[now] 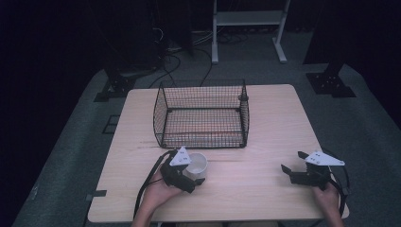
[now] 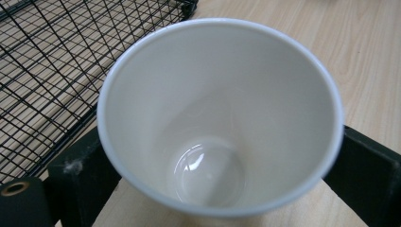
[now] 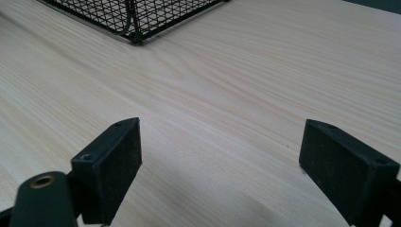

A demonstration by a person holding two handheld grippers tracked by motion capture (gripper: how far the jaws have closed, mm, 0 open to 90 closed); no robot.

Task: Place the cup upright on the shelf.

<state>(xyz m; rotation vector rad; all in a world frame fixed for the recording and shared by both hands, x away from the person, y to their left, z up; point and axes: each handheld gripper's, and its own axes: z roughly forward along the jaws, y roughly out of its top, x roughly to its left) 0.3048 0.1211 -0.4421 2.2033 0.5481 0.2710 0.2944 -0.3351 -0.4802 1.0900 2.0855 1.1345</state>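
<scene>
A white paper cup (image 1: pixel 197 164) stands upright and empty on the wooden table (image 1: pixel 269 118), just in front of the wire basket (image 1: pixel 203 135). My left gripper (image 1: pixel 193 170) reaches around it from the near side. In the left gripper view the cup (image 2: pixel 217 94) sits between the two black pads (image 2: pixel 80 179), and both pads touch its wall below the rim. My right gripper (image 1: pixel 293 161) rests at the table's near right, open, with bare wood between its pads (image 3: pixel 111 161).
The black wire basket (image 2: pixel 42 71) is empty and sits mid-table toward the far side; its near corner (image 3: pixel 137 19) appears in the right gripper view. Beyond the table are dark stands, cables and a white frame (image 1: pixel 248 19) on the floor.
</scene>
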